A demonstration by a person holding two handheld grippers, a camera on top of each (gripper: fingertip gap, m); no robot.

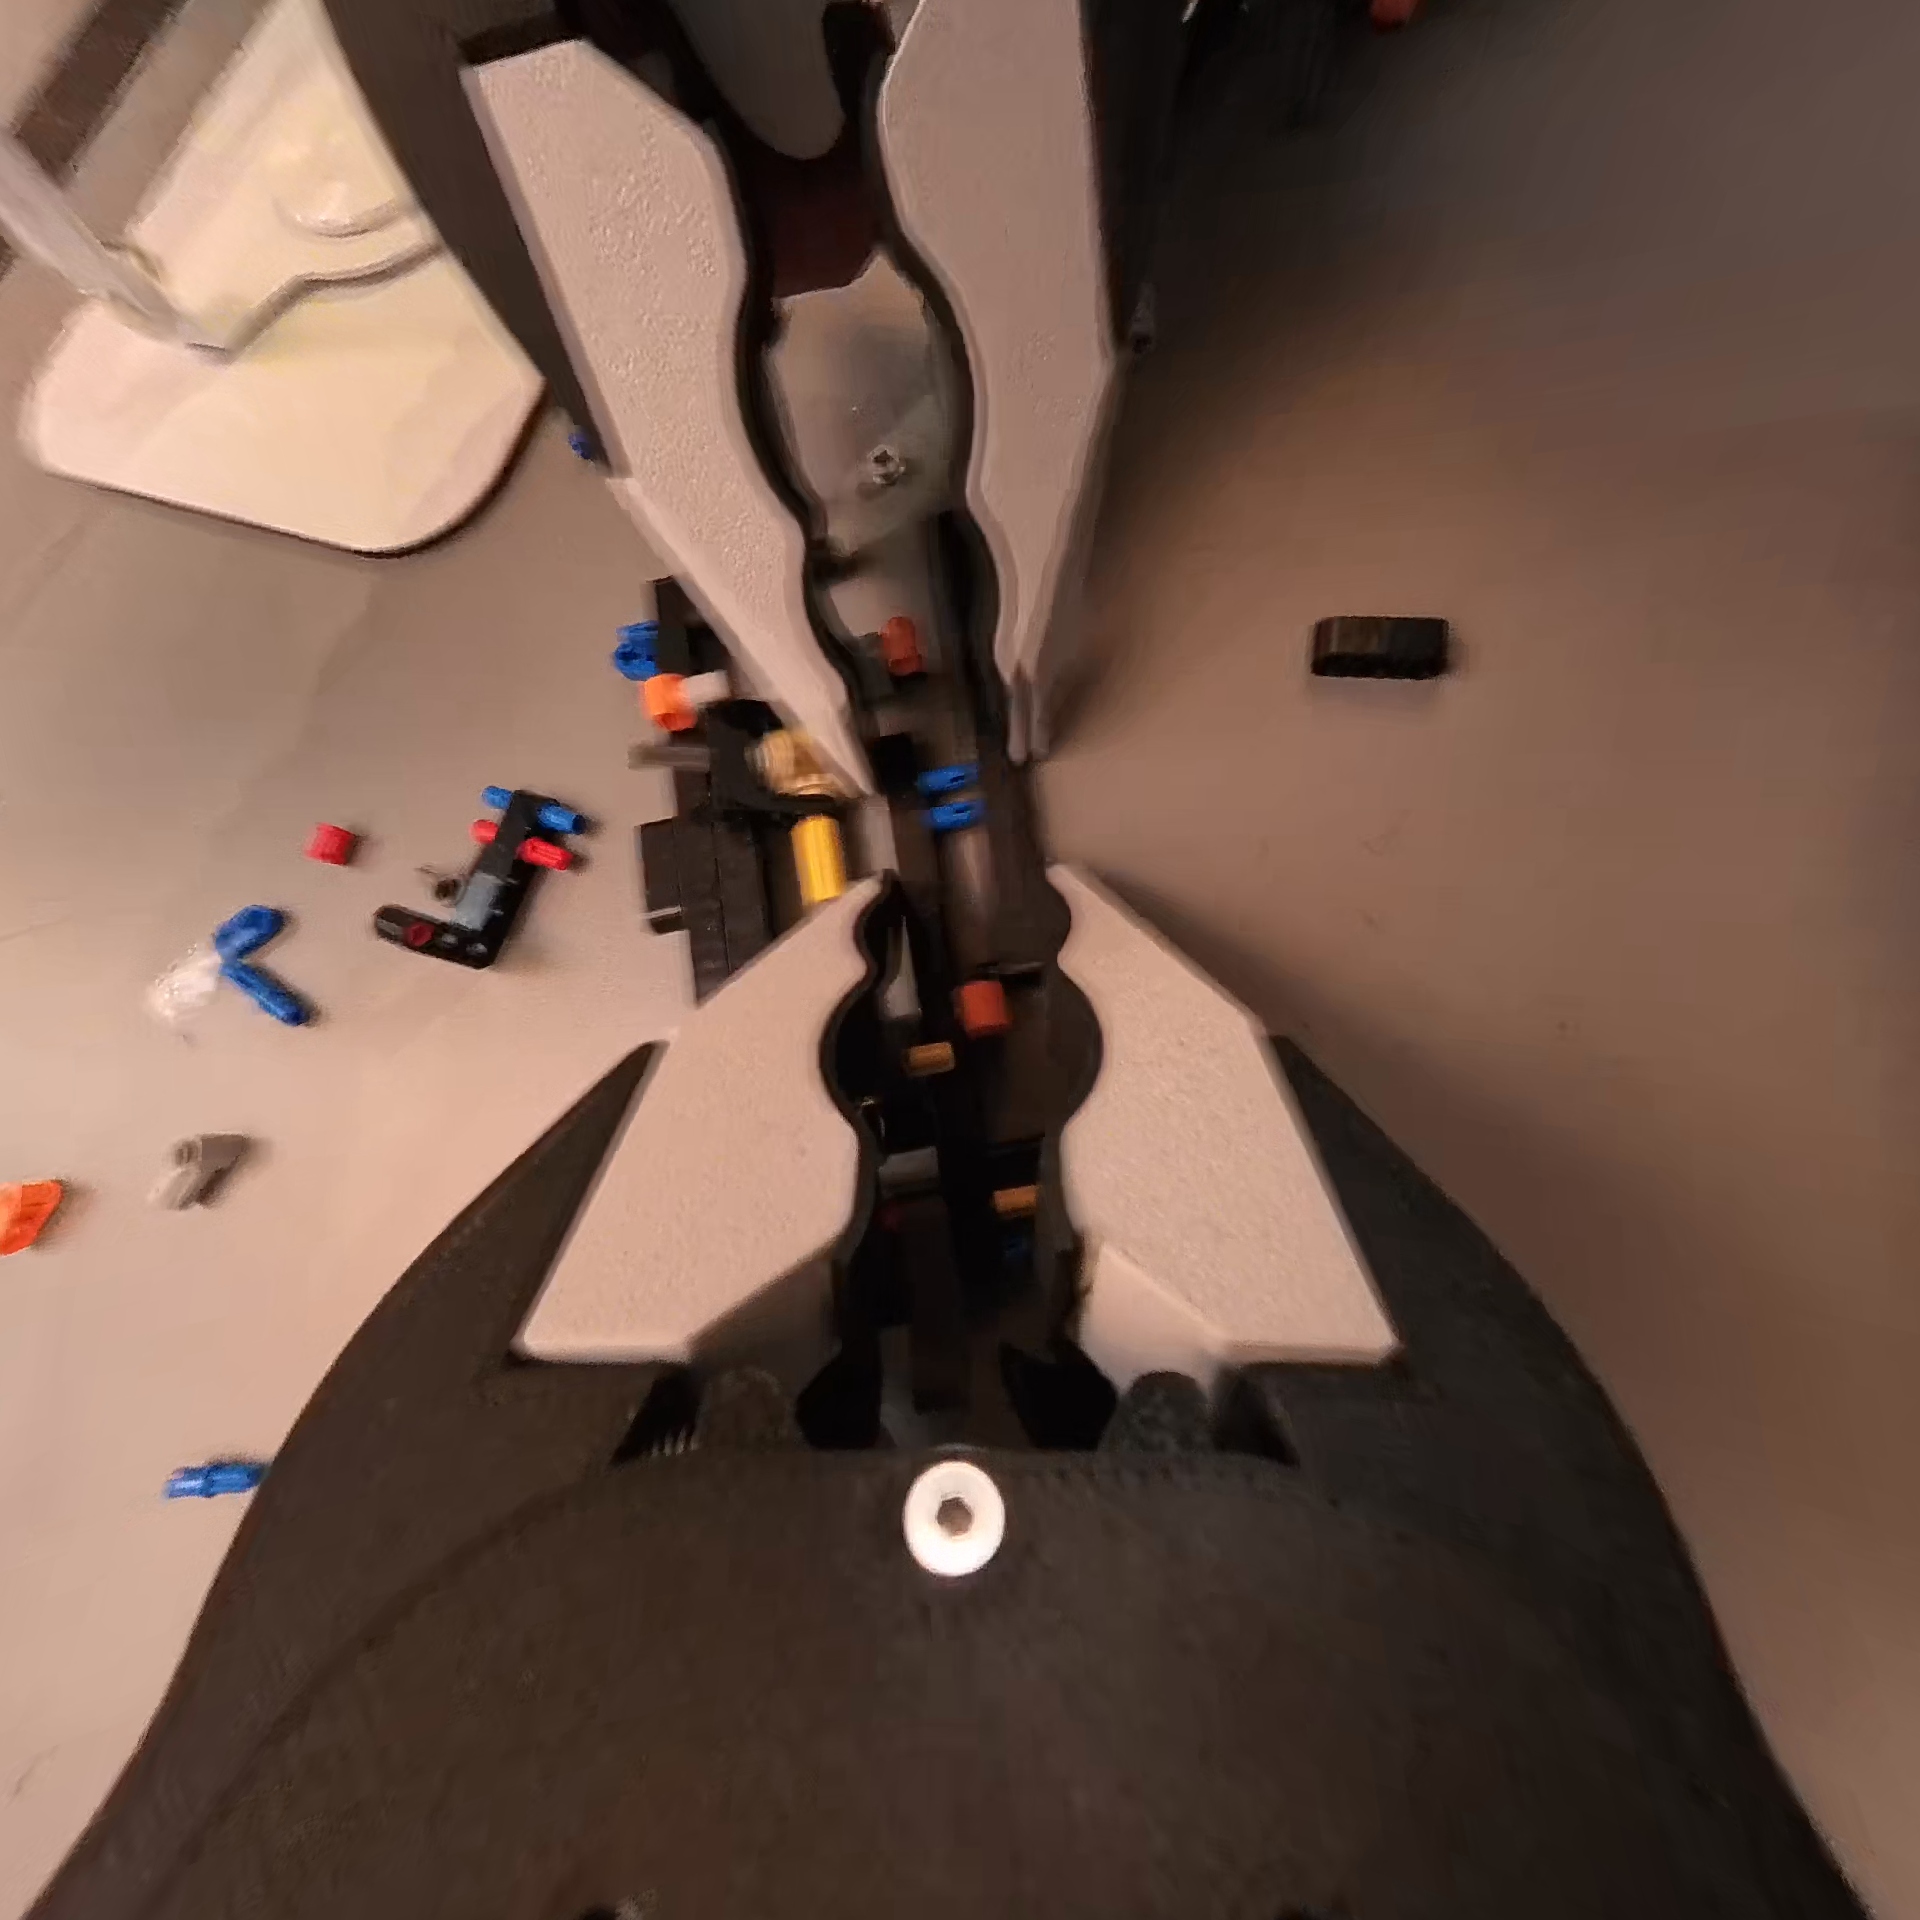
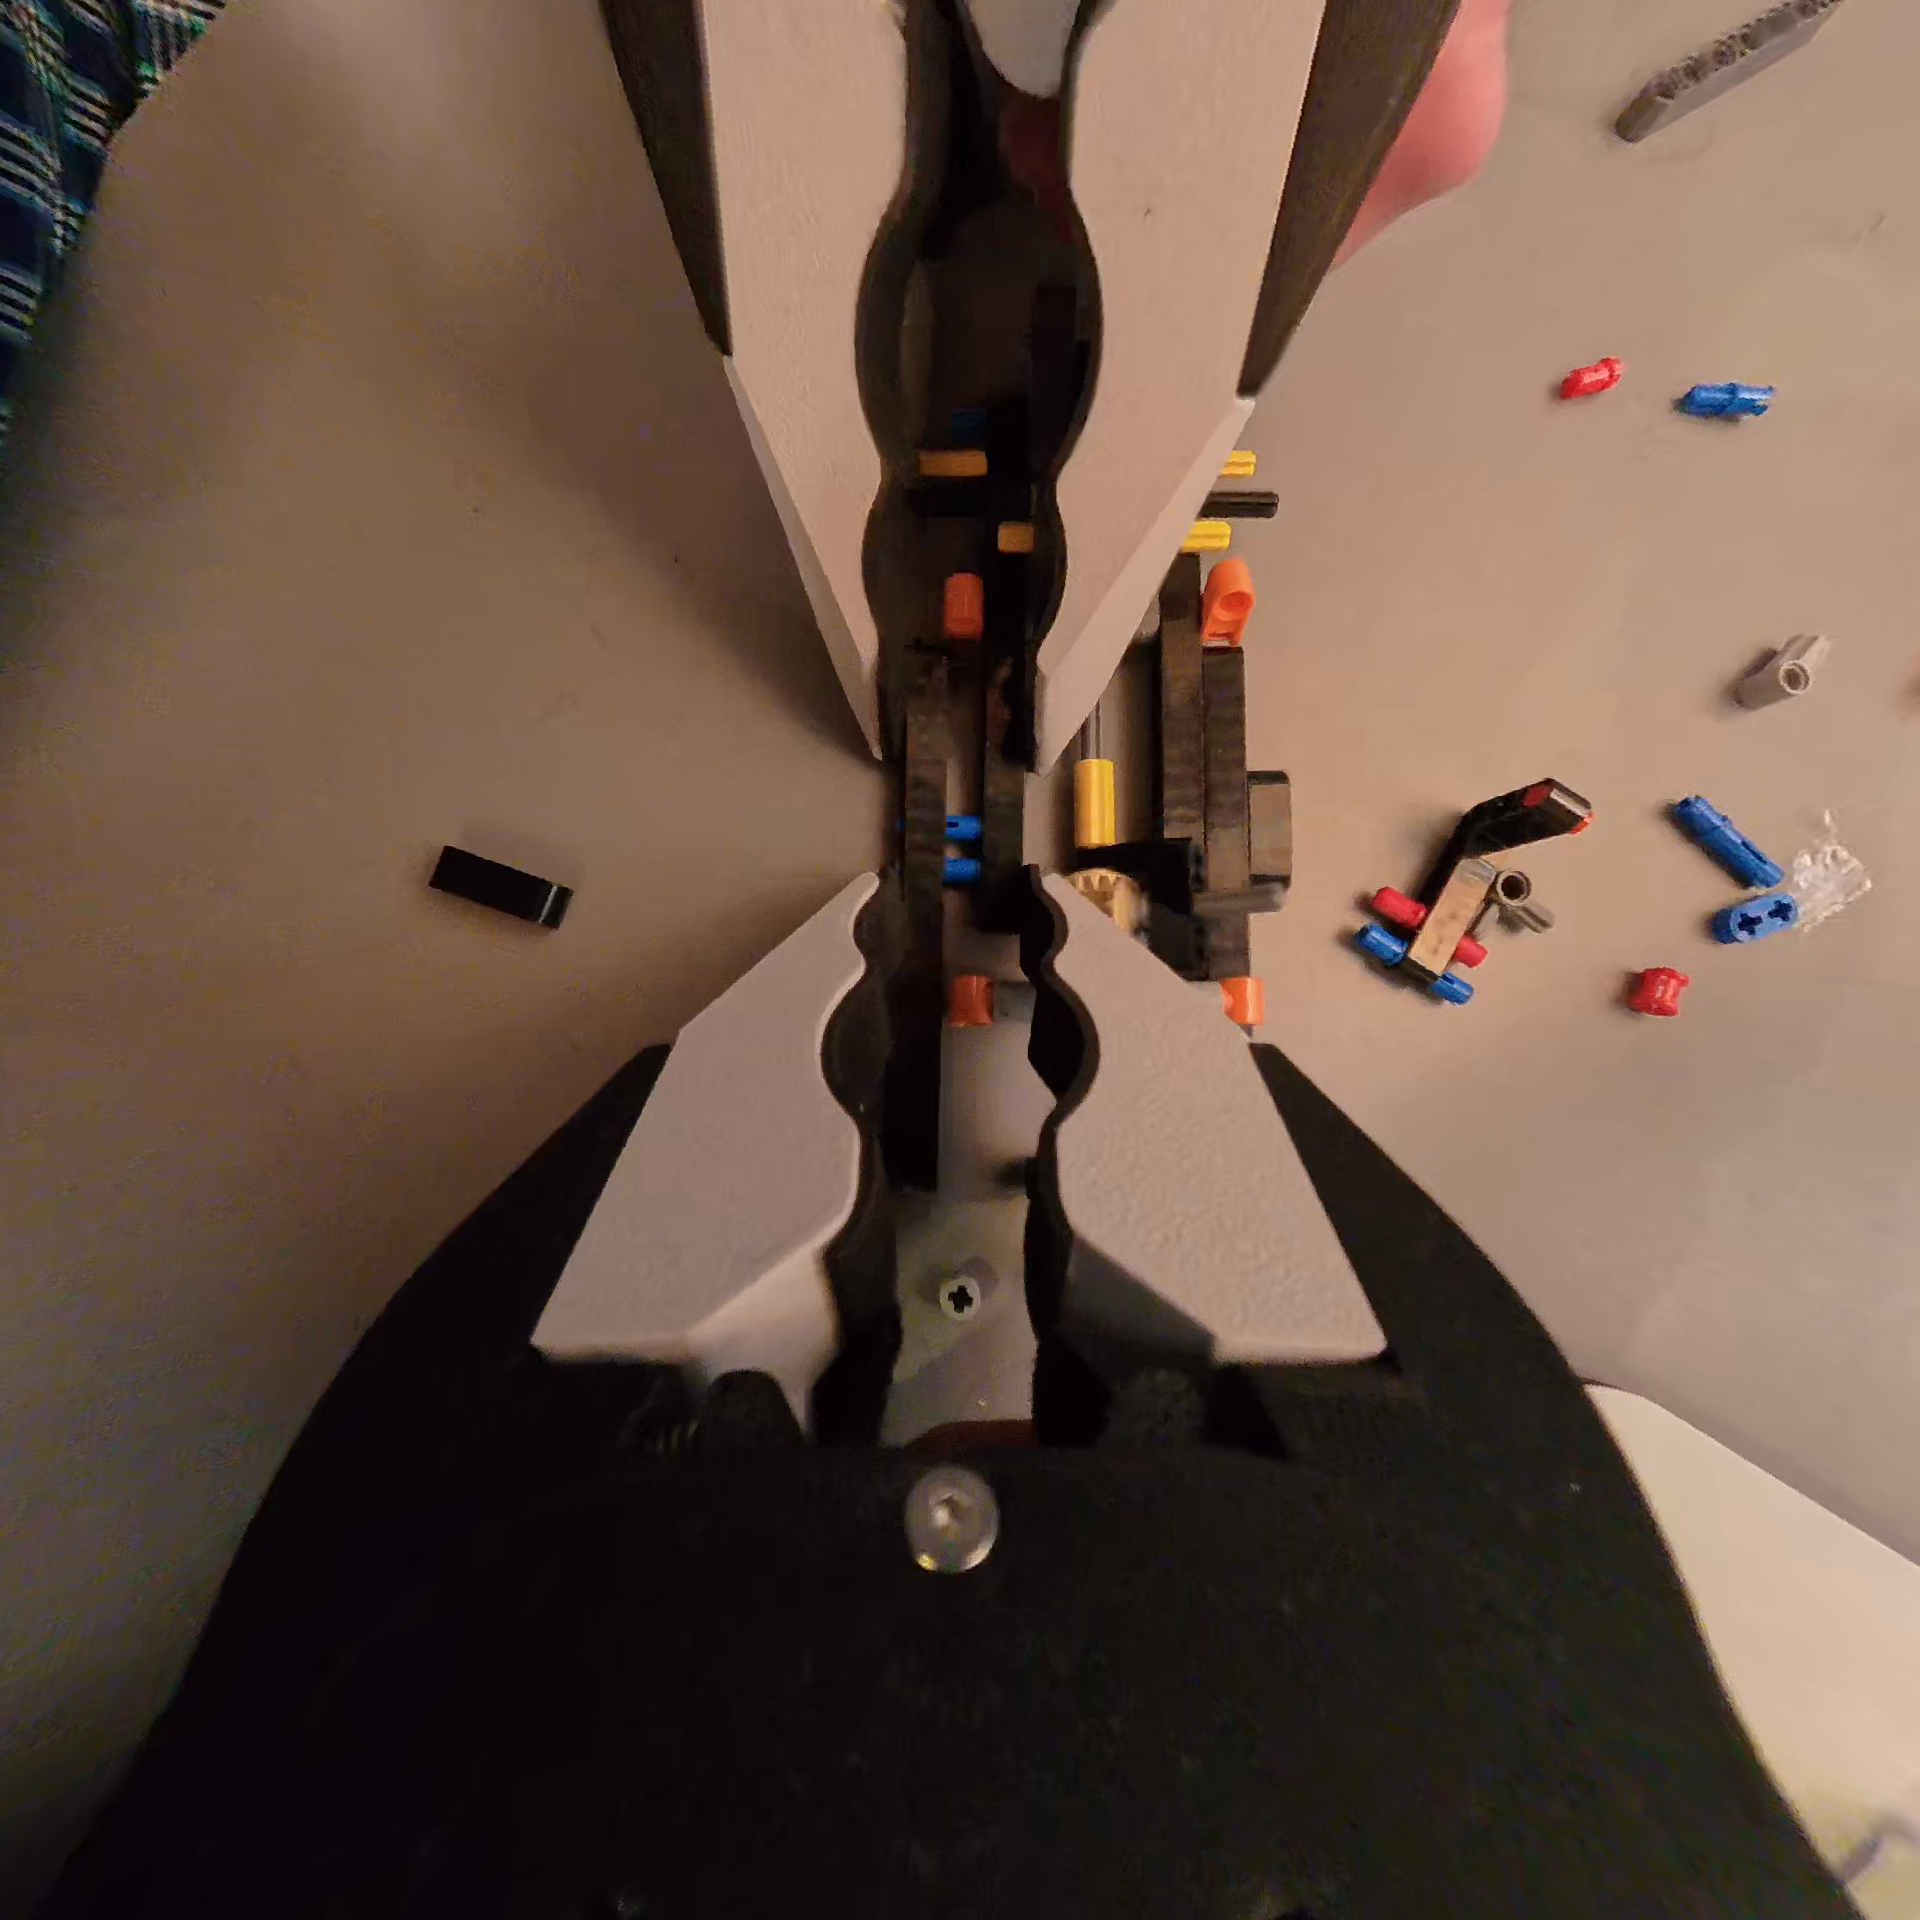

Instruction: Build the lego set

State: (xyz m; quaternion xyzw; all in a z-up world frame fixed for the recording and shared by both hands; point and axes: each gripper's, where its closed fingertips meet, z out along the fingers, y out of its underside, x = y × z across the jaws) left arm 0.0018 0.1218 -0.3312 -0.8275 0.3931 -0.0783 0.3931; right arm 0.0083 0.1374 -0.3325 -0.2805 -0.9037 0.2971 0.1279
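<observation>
A black lego assembly (image 1: 717,883) of long beams with blue pins, orange connectors and a yellow cylinder sits low over the grey table. My left gripper (image 1: 966,883) reaches in from the near side and is shut on its two black beams. My right gripper (image 1: 940,769) comes from the opposite side and is shut on the same beams, tip to tip with the left. In the right wrist view, the right gripper (image 2: 956,883) and the left gripper (image 2: 961,758) meet on the assembly (image 2: 1226,790), whose yellow cylinder side sticks out to the right.
A short black beam (image 1: 1377,646) (image 2: 501,885) lies alone on one side. On the other side lie a small black bent sub-assembly (image 1: 468,904) (image 2: 1455,904), a red bush (image 2: 1654,989), blue pins (image 2: 1730,842) and a grey connector (image 2: 1782,675). A white tray (image 1: 281,416) stands beyond. Less than 4 cm separates the two grippers' tips.
</observation>
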